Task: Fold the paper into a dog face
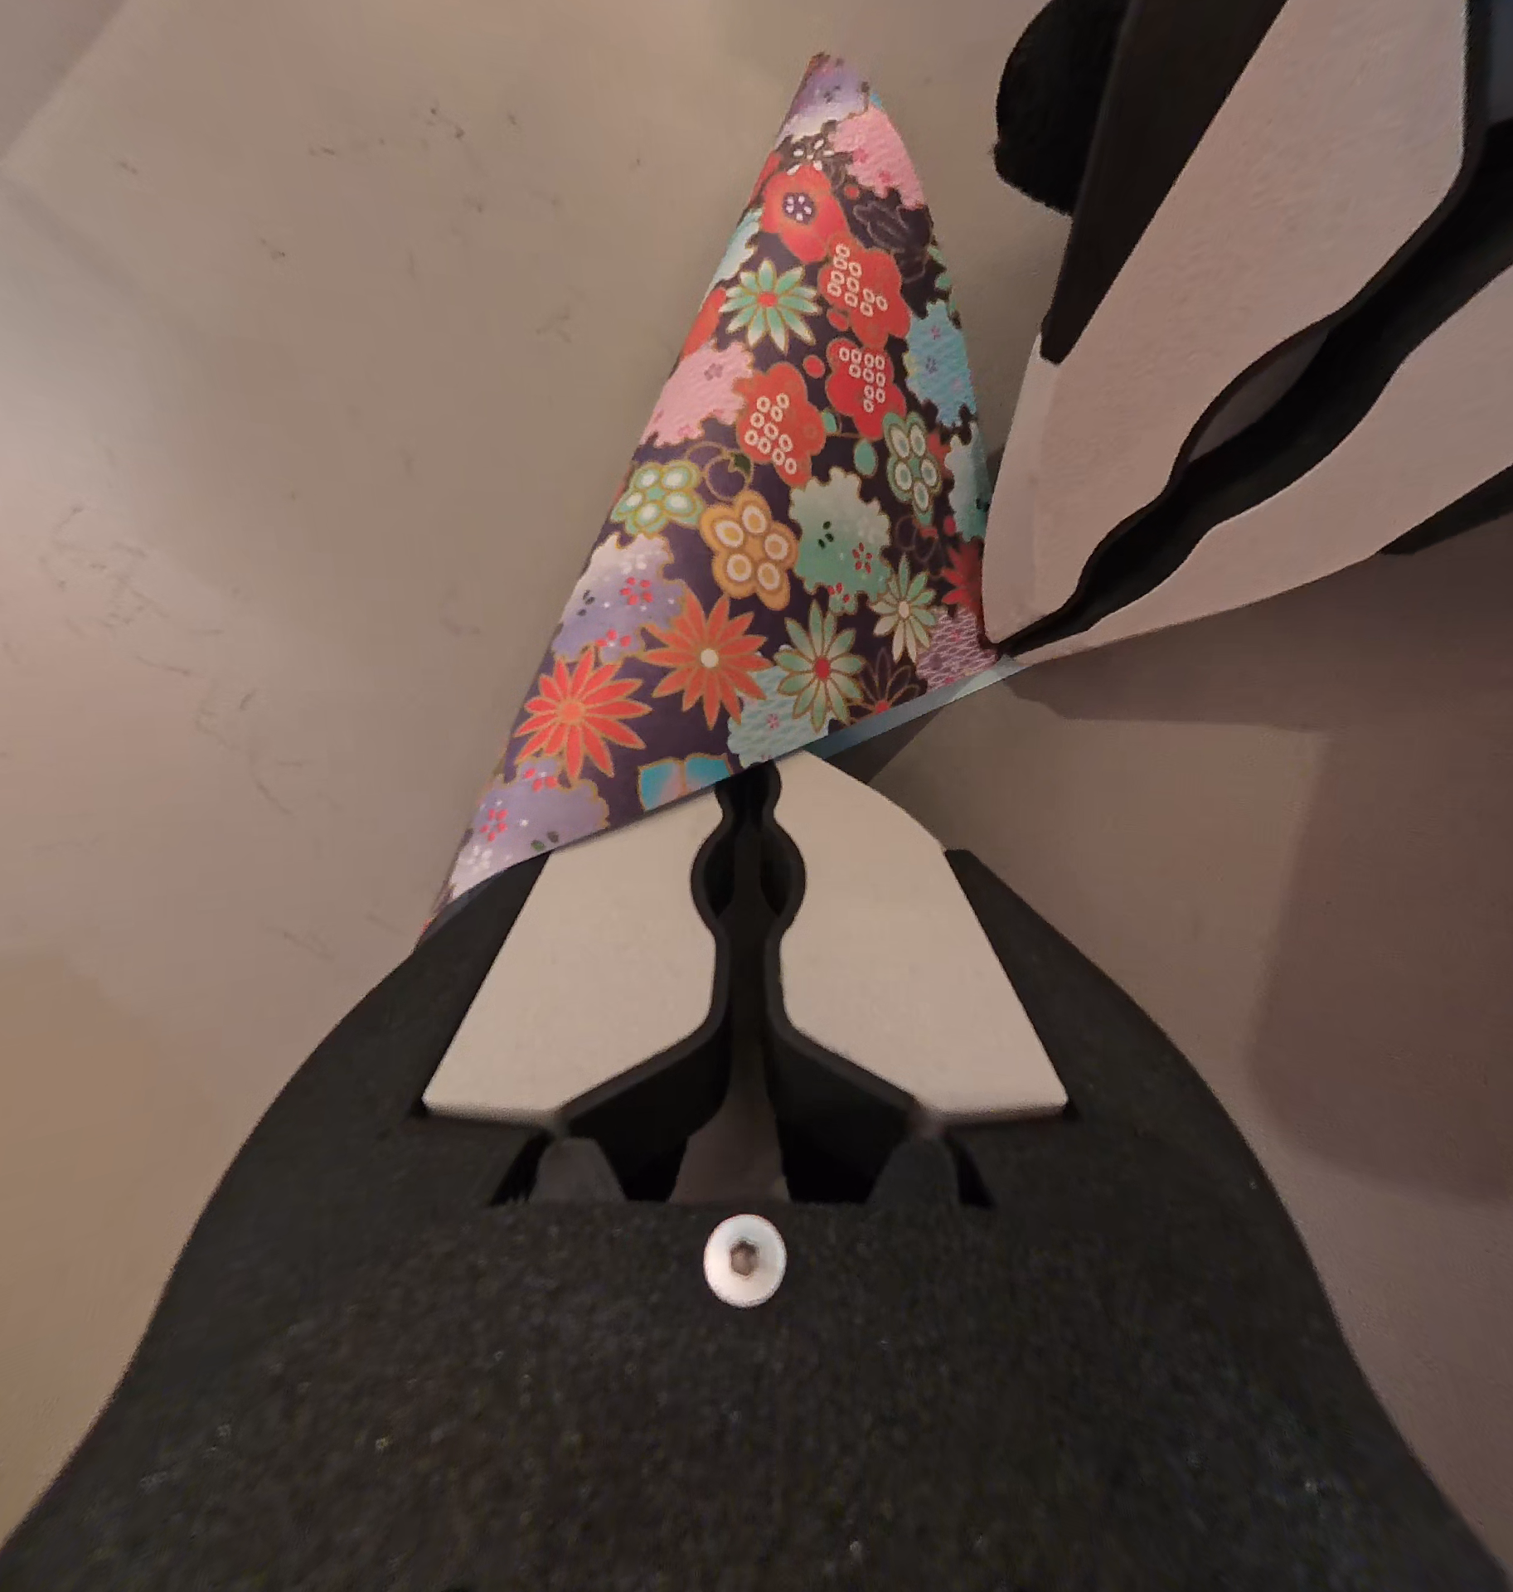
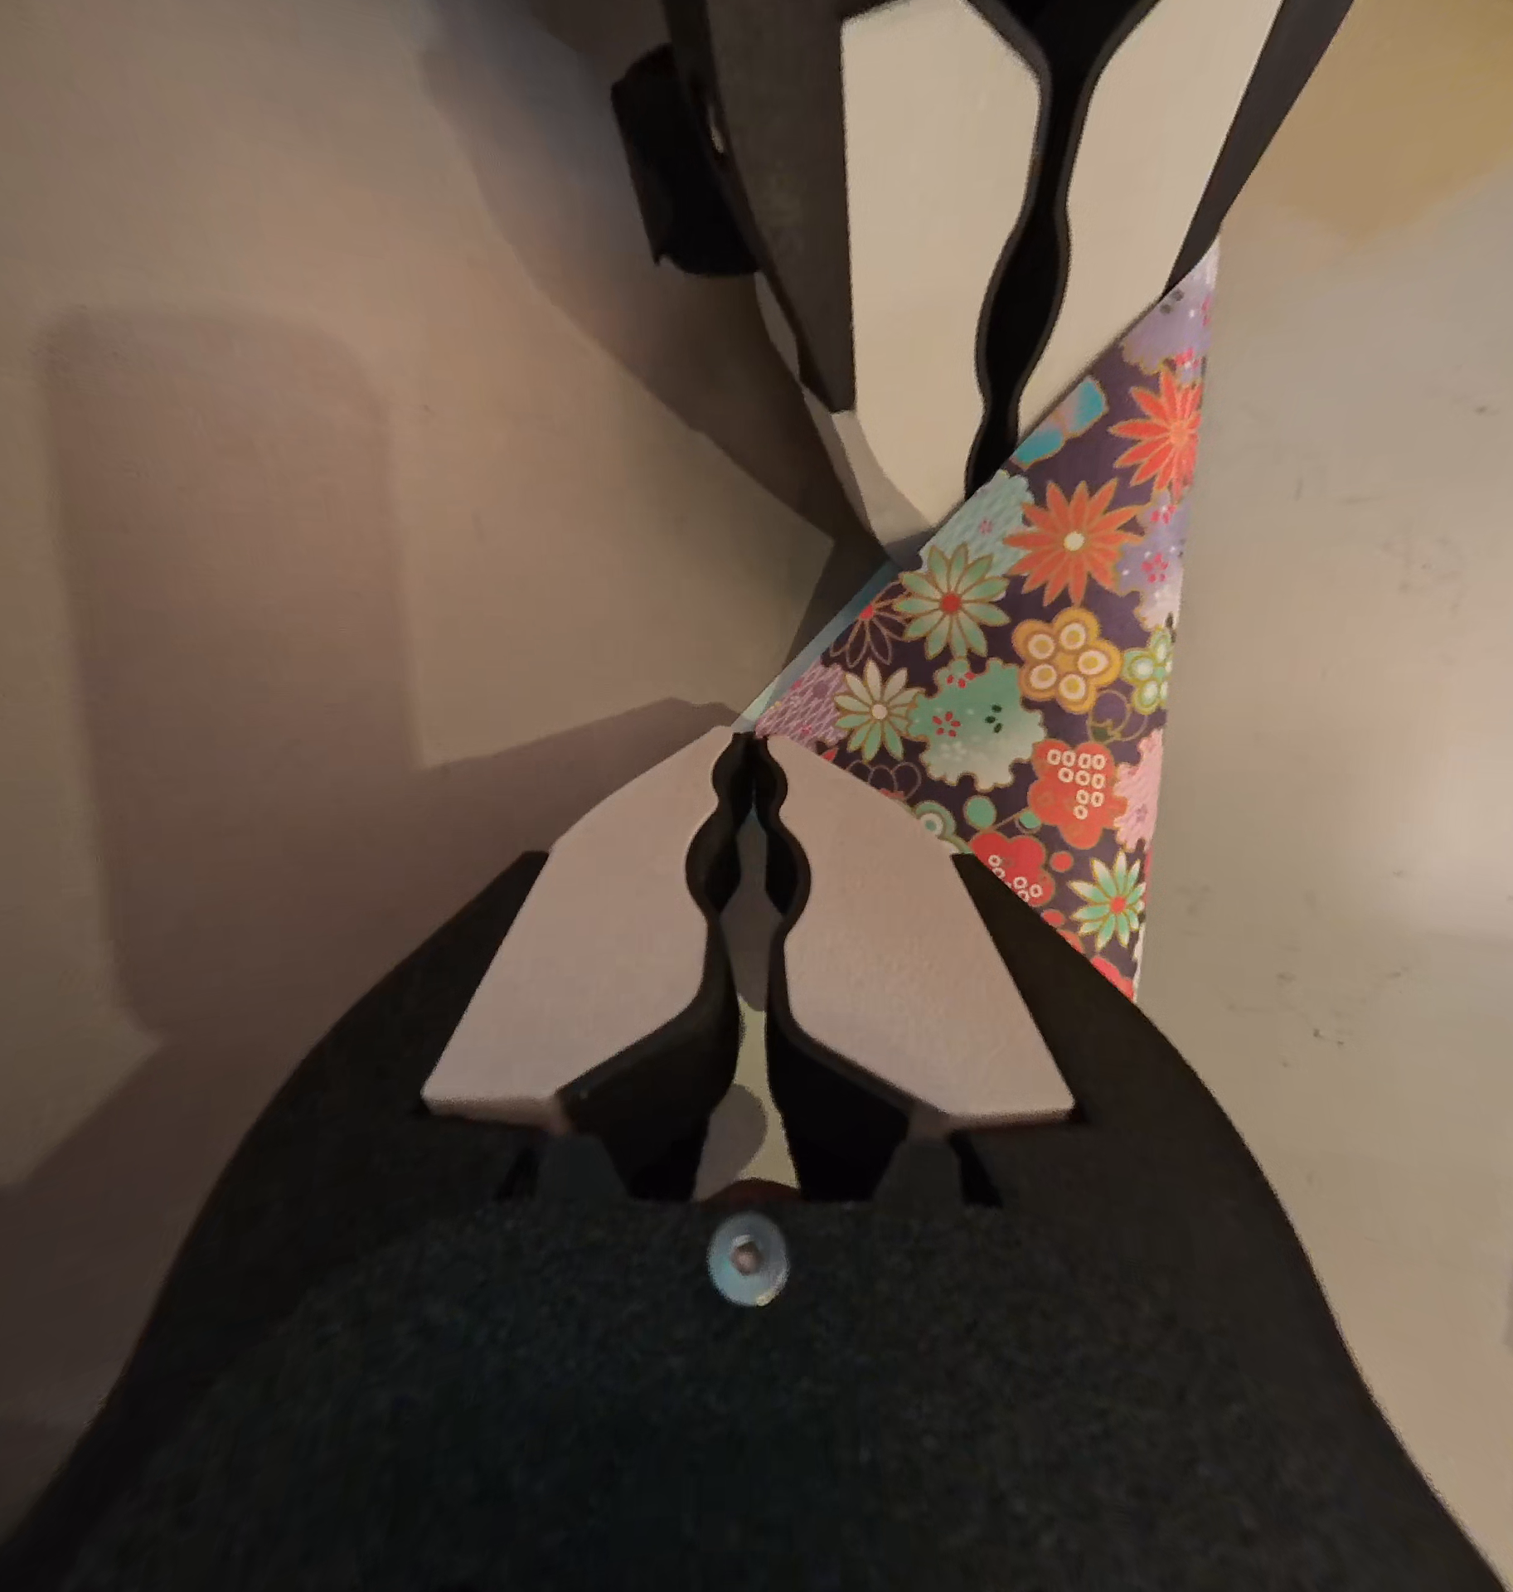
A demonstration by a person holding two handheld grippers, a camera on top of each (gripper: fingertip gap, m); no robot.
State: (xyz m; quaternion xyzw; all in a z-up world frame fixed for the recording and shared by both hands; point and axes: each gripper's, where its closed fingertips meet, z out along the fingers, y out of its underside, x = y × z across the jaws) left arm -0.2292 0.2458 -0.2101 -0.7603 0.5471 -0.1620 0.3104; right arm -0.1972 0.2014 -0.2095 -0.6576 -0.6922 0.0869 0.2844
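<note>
The paper [image 1: 778, 517] is a floral-patterned sheet folded into a triangle, bowed into a curve above the beige table [image 1: 219, 431]. My left gripper [image 1: 757, 775] is shut on the paper's near edge at about its middle. My right gripper [image 1: 998, 646] comes in from the upper right and is shut on the paper's right corner. In the right wrist view the right gripper [image 2: 748, 745] pinches that corner of the paper [image 2: 1037, 689], and the left gripper [image 2: 985, 465] reaches in from the top, shut on the same edge. A thin pale-blue underside shows along that edge.
The beige table surface [image 2: 1338, 689] lies all around the paper, with faint scuff marks. Gripper shadows fall on it at the left of the right wrist view. No other objects show. My right fingertips sit around 6 cm from my left ones.
</note>
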